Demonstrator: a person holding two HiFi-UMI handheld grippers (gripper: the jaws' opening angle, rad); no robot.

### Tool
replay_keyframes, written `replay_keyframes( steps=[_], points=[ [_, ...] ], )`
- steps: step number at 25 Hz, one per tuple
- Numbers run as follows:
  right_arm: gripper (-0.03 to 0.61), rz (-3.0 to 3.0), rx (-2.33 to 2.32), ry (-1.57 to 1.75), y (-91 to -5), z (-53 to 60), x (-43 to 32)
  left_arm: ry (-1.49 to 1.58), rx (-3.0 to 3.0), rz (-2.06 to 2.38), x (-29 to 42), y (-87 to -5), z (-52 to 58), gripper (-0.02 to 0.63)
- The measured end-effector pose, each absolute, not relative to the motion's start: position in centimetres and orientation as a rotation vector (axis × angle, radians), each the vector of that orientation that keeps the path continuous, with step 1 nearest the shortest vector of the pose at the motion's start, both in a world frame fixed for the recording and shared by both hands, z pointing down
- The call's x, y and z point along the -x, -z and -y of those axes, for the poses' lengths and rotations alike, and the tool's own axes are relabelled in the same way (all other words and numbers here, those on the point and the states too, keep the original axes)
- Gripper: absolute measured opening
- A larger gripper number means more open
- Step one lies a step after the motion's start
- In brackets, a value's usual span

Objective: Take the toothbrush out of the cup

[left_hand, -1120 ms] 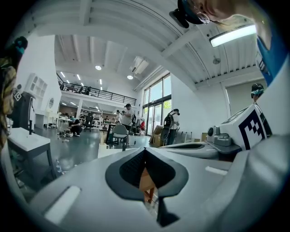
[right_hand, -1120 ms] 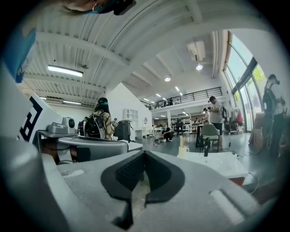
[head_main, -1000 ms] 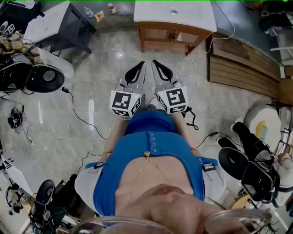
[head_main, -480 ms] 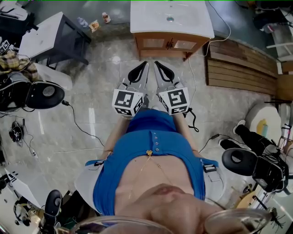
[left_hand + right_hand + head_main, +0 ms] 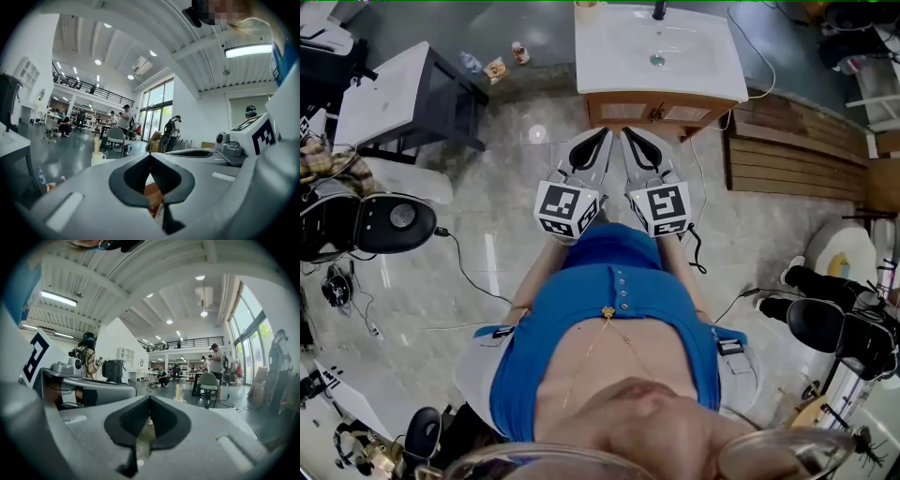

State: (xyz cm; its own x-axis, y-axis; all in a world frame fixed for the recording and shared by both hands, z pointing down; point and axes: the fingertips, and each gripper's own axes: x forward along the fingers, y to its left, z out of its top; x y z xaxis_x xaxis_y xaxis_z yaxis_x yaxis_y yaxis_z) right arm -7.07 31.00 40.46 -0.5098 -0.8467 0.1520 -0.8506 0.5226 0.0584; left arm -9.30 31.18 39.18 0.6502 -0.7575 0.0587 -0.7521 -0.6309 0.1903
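The left gripper (image 5: 600, 134) and right gripper (image 5: 626, 134) are pointing side by side toward the vanity top (image 5: 703, 75), each keeping its jaws pressed together on nothing. The toothbrush (image 5: 97, 144) is standing upright in the cup (image 5: 98, 159) at the top's far left corner, well ahead of both grippers.

The white-topped wooden bench (image 5: 712, 80) has a shallow basin sunk into its top, with a round metal drain (image 5: 657, 59). A dark tap (image 5: 659, 11) stands at its far edge and a pale cup (image 5: 97, 159) on its far left corner. The bench stands on a glossy pale stone floor (image 5: 487, 244). Small bottles (image 5: 519, 52) and a black cable (image 5: 473, 277) lie on the floor to the bench's left.
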Motion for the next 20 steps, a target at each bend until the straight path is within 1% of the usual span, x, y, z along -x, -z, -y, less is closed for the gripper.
replay_keyframes(
  steps=[10, 20],
  points=[
    [0.002, 2.582, -1.474, -0.053, -41.3, -27.1, 10.0, 0.029, -2.653, 1.211, 12.7, -39.9, -27.4, 0.002],
    [0.002, 2.618, -1.425, -0.086, -42.1, -22.9, 9.5, 0.003, -2.618, 1.232, 11.6, -40.6, -23.4, 0.002]
  ],
)
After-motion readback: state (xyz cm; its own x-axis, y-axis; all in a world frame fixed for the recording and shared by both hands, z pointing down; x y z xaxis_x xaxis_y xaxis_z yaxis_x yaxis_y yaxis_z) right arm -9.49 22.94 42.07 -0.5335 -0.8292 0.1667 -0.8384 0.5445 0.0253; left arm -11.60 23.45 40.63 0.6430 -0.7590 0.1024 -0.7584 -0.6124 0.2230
